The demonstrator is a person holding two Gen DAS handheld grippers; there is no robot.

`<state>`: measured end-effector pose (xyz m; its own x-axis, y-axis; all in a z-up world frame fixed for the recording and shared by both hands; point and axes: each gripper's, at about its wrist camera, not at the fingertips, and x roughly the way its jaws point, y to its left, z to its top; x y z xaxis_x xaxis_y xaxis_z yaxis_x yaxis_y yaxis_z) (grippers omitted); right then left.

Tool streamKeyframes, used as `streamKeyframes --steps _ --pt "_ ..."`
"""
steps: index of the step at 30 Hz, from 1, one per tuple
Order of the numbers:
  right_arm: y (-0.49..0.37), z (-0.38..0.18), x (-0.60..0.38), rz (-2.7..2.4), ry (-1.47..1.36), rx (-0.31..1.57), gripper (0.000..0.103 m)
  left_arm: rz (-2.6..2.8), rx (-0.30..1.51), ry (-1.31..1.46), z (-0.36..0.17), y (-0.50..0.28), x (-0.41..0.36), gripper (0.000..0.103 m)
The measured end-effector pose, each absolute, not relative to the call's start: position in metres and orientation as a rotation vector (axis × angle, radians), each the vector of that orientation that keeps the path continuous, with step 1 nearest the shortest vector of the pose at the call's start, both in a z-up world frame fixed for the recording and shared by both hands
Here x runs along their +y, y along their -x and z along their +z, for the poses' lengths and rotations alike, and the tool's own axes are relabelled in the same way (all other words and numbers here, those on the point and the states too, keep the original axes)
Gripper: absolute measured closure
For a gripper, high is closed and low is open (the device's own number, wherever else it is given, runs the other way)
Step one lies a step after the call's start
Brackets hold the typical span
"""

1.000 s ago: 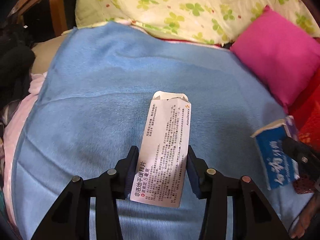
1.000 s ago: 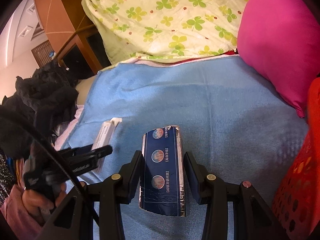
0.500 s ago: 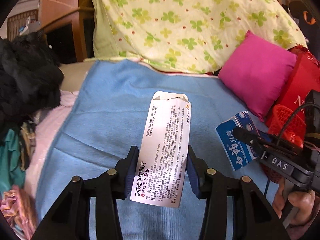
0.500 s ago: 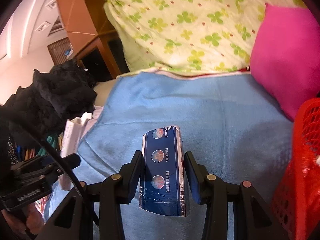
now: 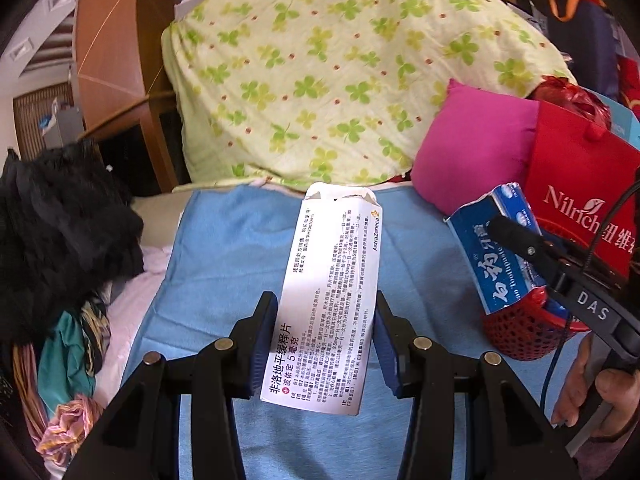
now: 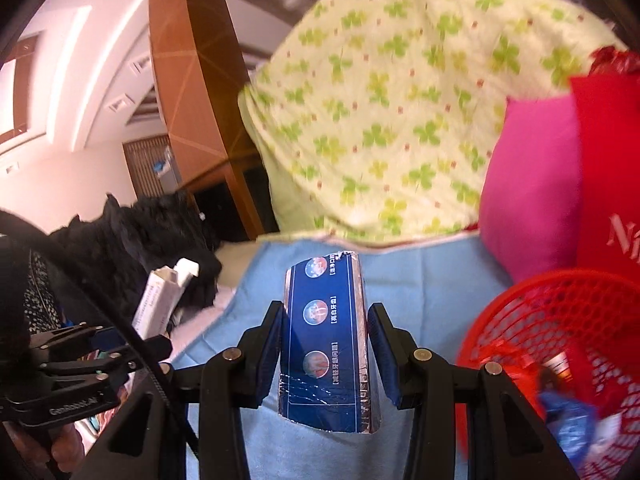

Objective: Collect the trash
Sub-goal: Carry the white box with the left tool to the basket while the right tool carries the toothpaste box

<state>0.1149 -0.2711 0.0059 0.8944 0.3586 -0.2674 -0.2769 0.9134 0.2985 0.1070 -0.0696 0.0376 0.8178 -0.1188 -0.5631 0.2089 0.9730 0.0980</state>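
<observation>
My left gripper (image 5: 325,340) is shut on a white medicine box (image 5: 328,296) with black Chinese print, held above the blue blanket (image 5: 224,248). My right gripper (image 6: 325,350) is shut on a dark blue toothpaste box (image 6: 325,340) with silver edges. That blue box also shows in the left wrist view (image 5: 500,252), just above the red mesh basket (image 5: 516,332). In the right wrist view the basket (image 6: 560,320) sits at the lower right with trash inside, and the white box (image 6: 160,300) shows at the left.
A pink cushion (image 5: 472,144) and a red Nilrich bag (image 5: 580,184) stand behind the basket. A clover-print quilt (image 5: 340,72) is piled at the back. Black clothing (image 5: 60,232) and colourful clothes (image 5: 68,380) lie at the left. A wooden headboard (image 5: 108,60) rises at the far left.
Both grippers have lifted away from the blanket with their boxes. The right gripper has moved right, so the red basket now sits close beside it.
</observation>
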Motion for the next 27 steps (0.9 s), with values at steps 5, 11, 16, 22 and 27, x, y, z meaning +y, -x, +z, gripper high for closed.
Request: streamKeyframes --steps 5,11,16,22,27 --pt "-0.097 0.017 -0.295 0.306 -0.259 0.28 0.057 -0.2 0.56 -0.197 0.045 -0.096 -0.101 0.055" --pt "-0.086 0.019 -0.322 0.27 -0.27 0.256 0.057 -0.233 0.523 -0.25 0.053 -0.088 -0.137 0.055" --pt "-0.081 0.019 -0.344 0.241 -0.289 0.242 0.057 -0.259 0.496 -0.288 0.06 -0.085 -0.163 0.055" --pt "-0.073 0.017 -0.362 0.212 -0.304 0.231 0.057 -0.281 0.475 -0.324 0.063 -0.081 -0.187 0.055" --pt "-0.068 0.015 -0.381 0.184 -0.325 0.222 0.057 -0.296 0.472 -0.346 0.062 -0.08 -0.204 0.055"
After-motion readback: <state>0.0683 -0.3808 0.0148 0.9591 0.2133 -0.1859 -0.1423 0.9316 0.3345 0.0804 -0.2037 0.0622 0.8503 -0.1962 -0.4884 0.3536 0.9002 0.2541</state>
